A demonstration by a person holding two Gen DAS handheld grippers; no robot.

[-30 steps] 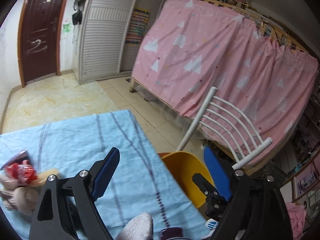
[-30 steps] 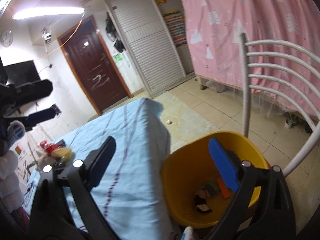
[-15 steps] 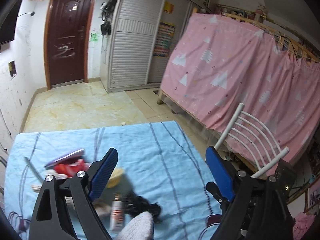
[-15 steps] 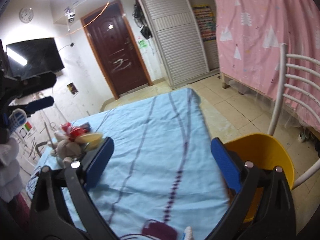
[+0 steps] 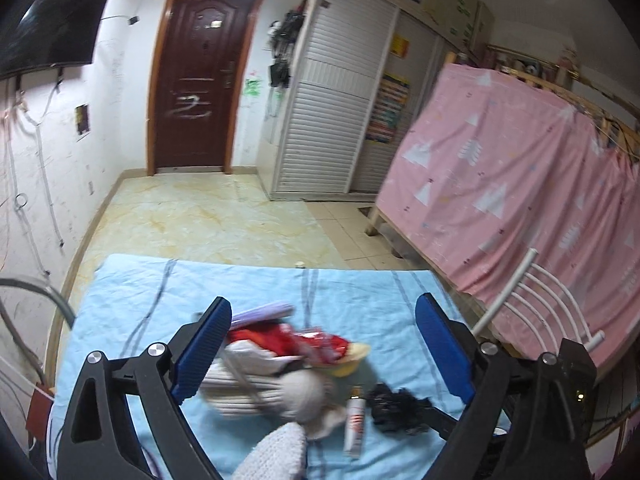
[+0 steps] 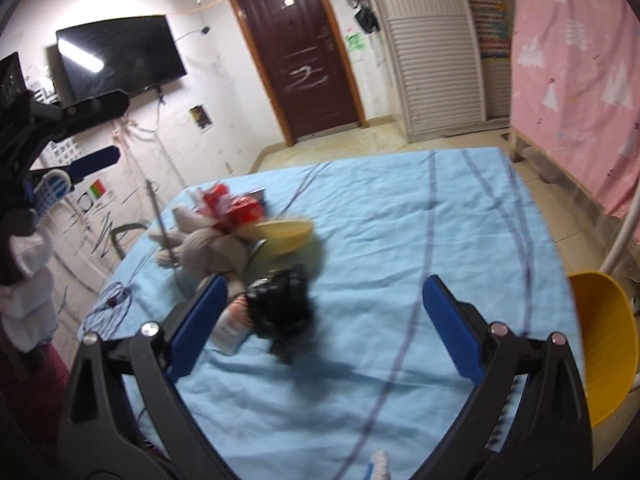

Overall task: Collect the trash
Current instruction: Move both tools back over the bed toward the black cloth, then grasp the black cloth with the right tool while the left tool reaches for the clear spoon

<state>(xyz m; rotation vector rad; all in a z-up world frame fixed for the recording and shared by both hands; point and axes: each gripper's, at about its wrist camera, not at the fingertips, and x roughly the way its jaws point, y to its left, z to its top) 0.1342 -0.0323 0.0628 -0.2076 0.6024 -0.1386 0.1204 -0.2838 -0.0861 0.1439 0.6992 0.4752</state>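
Two views show us one bench point(image 5: 360, 292) under a pale blue striped cloth, filling the lower half of each frame. At the right edge of the right wrist view a yellow bin point(image 6: 604, 344) sits just beside the bench, below a white chair point(image 5: 532, 304) back.

Our left gripper point(image 5: 322, 348) frames the lower middle of its view; its blue fingers point(image 5: 204, 348) stand wide apart, have just been opening, and press on nothing, though the heap shows between them. Our right gripper point(image 6: 324, 328) fills the bottom of its own view, fingers point(image 6: 196, 324) likewise spread wide and closed on nothing.

Most of the trash lies in one blurred heap point(image 5: 276, 364) at the centre of the left view and left of centre in the right view: pale knitted cloth, red wrappers point(image 6: 230, 206), a thin stick. A shallow yellow bowl point(image 6: 280, 232) rests against the heap's right side. Lower down, a crumpled black wad point(image 6: 280, 308) lies on the cloth between our right fingers, and a small white tube point(image 5: 355, 420) lies just left of it, touching or nearly so; we cannot tell which.
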